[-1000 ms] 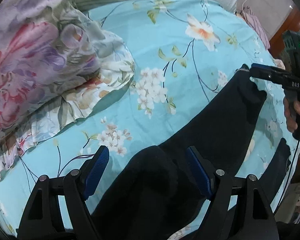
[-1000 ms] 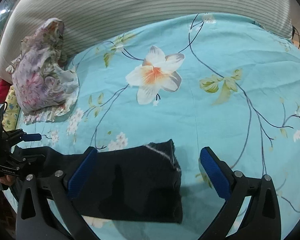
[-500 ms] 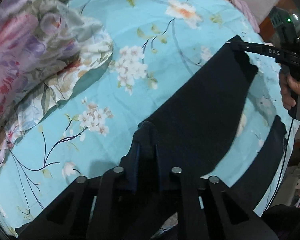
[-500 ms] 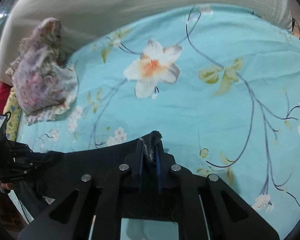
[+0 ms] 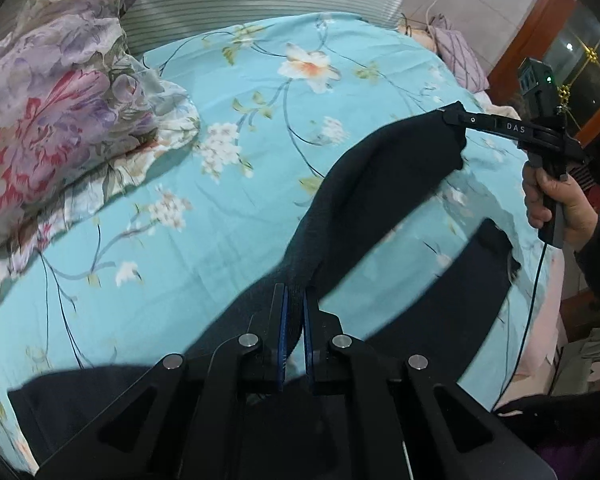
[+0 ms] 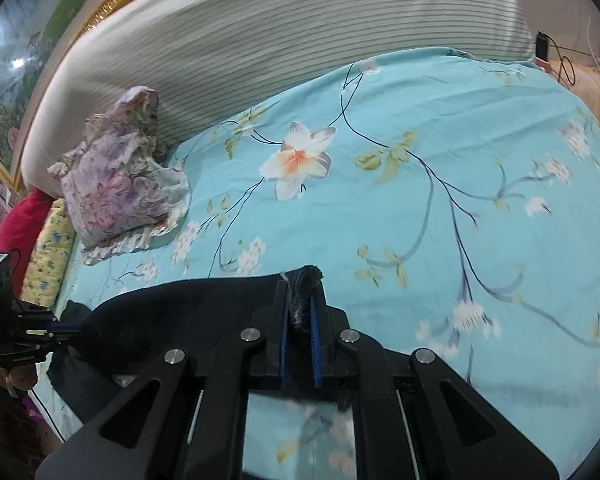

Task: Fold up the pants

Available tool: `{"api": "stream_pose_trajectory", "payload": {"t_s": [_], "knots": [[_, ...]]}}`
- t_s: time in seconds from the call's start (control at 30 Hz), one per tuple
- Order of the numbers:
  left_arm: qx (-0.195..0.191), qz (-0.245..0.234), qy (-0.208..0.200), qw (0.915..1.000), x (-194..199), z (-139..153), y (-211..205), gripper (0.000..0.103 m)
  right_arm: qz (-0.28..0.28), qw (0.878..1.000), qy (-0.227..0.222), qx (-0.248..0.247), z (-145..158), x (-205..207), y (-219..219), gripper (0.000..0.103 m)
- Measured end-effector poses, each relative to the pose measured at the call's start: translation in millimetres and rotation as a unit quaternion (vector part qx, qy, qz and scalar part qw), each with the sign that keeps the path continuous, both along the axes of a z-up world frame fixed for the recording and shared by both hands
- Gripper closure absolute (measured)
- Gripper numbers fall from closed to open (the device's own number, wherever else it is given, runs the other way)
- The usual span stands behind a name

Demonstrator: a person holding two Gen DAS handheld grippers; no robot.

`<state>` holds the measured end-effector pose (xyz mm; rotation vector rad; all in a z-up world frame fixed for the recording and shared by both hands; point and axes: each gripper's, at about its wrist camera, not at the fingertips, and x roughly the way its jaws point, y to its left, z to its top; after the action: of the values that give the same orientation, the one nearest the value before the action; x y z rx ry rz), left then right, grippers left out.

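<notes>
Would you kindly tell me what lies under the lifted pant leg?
Under the raised leg of the pants, floral bedsheet shows, with the other leg lying flat nearer. Whatever that flat leg covers is hidden.

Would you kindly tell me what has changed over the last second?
Both tongs, left and right, closed from open onto the dark pants and lifted one leg off the bed sheet. The other leg, the sheet and the floral pillow stayed put.

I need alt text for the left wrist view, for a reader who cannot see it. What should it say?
The left gripper, shut, pinches dark pants, while the right gripper, held in a hand, pinches the far end of one leg and lifts it above a turquoise floral bedsheet. A floral pillow lies at left.
</notes>
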<state>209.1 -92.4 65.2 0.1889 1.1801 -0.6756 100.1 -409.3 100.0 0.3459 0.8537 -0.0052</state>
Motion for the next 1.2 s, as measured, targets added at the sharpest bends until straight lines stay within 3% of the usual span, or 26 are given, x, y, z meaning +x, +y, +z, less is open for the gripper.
{"api": "stream_pose_trajectory", "payload": {"t_s": [0.23, 0.77, 1.0, 1.2], "knots": [[-0.013, 0.002, 0.01, 0.9999, -47, -2, 5, 0.098, 0.017, 1.0, -0.022, -0.007, 7, -57, 4, 0.093], [-0.019, -0.001, 0.015, 0.9997, -115, -7, 13, 0.099, 0.048, 0.998, -0.009, -0.041, 1, -147, 22, 0.095], [-0.009, -0.011, 0.007, 0.9999, -139, -20, 12, 0.099, 0.054, 0.997, 0.02, -0.059, -19, -178, 27, 0.095], [0.023, -0.03, 0.01, 0.9992, -158, -52, 3, 0.099, 0.052, 0.994, 0.051, -0.081, -42, -192, 33, 0.095]]}}
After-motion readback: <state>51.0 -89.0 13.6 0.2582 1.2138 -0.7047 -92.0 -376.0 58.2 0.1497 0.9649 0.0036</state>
